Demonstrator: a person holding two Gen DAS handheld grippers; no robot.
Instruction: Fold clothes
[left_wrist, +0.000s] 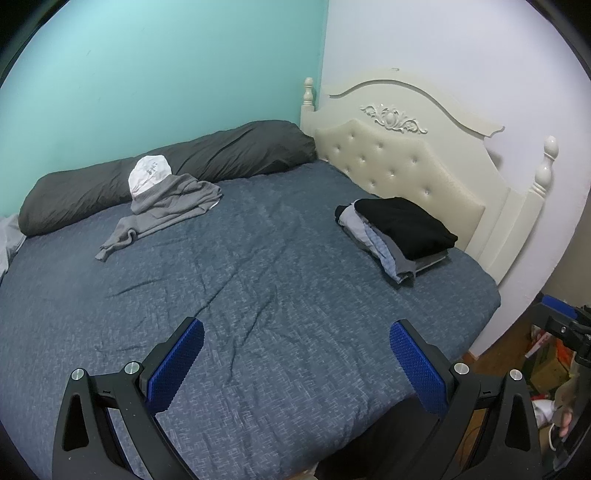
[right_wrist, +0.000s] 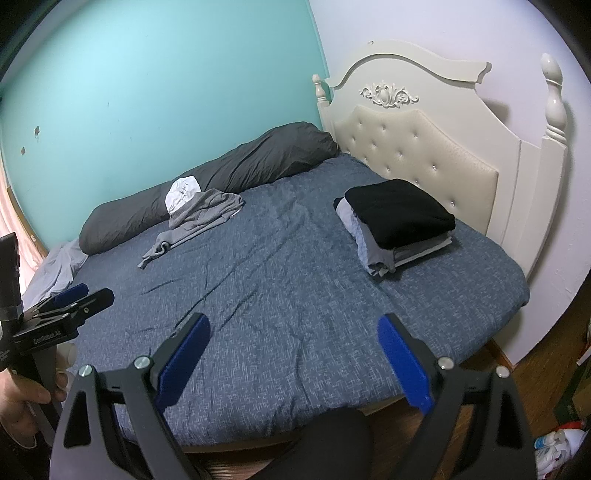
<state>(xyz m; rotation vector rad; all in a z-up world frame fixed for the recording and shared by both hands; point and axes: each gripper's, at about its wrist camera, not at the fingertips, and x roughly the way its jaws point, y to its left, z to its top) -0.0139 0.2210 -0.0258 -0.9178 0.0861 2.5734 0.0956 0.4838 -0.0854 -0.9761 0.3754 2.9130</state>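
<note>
**newbie_folder:** Ok so where am I at? Both grippers sit over the near edge of the bed. The left gripper has its jaws spread wide with nothing between them, and the right gripper is the same: wide open, empty. The folded stack sits at the headboard end, black piece on top. The grey hoodie is crumpled along the far edge, leaning against the long dark pillow, with something white resting at its hood, a cap or a lining, I can't tell which.

**laundry_vet:** Looks to me like the hoodie is the last one left, so the step in hand is going over to fetch it. It's well apart from both grippers, so lean right across the bed. Don't pinch the middle of the heap or you'll only drag a knot. I'd aim one gripper at each shoulder, just beside the hood, and close on a single layer of cloth.

**newbie_folder:** And the sleeve trailing toward me?

**laundry_vet:** Leave it. Lift by the shoulders and it should hang free, then lay the hoodie flat on the open middle of the bed before any folding. Watch that white thing, it may tumble off once you lift.
</note>
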